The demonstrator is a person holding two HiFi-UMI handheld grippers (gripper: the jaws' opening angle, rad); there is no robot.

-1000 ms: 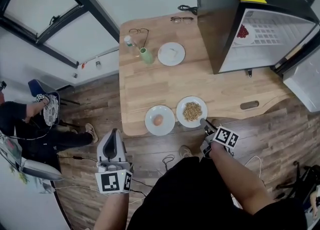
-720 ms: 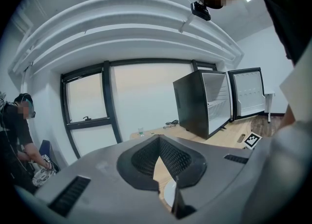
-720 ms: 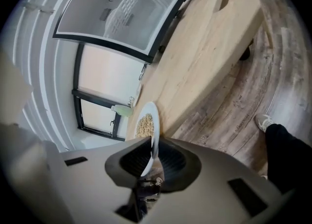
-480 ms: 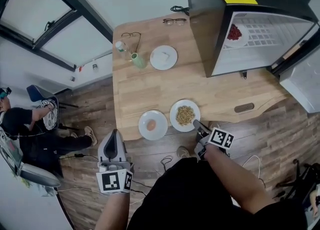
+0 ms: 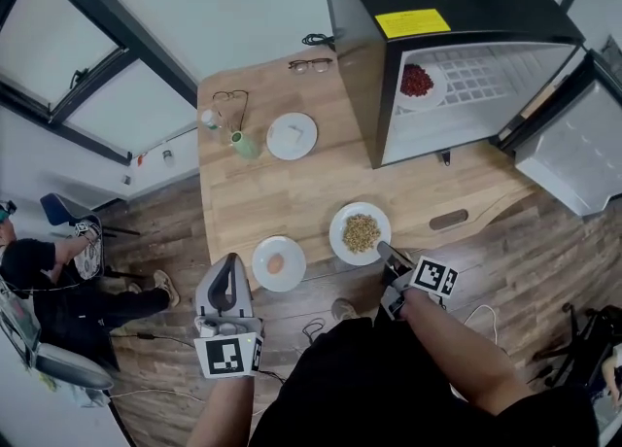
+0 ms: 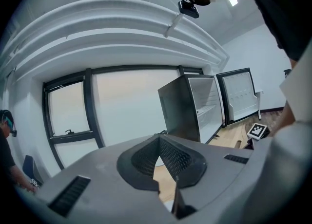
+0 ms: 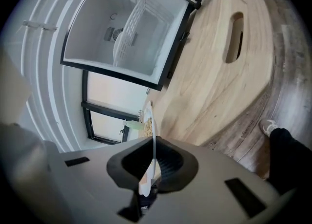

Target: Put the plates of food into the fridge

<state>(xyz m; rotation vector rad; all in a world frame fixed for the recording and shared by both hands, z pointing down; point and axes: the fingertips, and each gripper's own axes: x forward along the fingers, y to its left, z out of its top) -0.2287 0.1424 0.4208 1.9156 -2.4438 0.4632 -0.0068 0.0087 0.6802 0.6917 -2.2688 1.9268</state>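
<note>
A white plate of brown grains is at the wooden table's front edge. My right gripper is shut on its near rim; its jaws have just been closing on it. In the right gripper view the plate shows edge-on between the pads of that gripper. A plate with an egg lies to its left. My left gripper hangs below the table edge, shut and empty; it appears again in its own view. The open fridge holds a plate of red food.
A third white plate, a green bottle and two pairs of glasses lie at the table's far side. The table has a slot handle near the fridge. The fridge door stands open at right. A person sits at far left.
My right gripper has closed on the grain plate's rim, and the plate has drawn away from the egg plate toward the right. My left gripper has shifted a little alongside the table edge.
</note>
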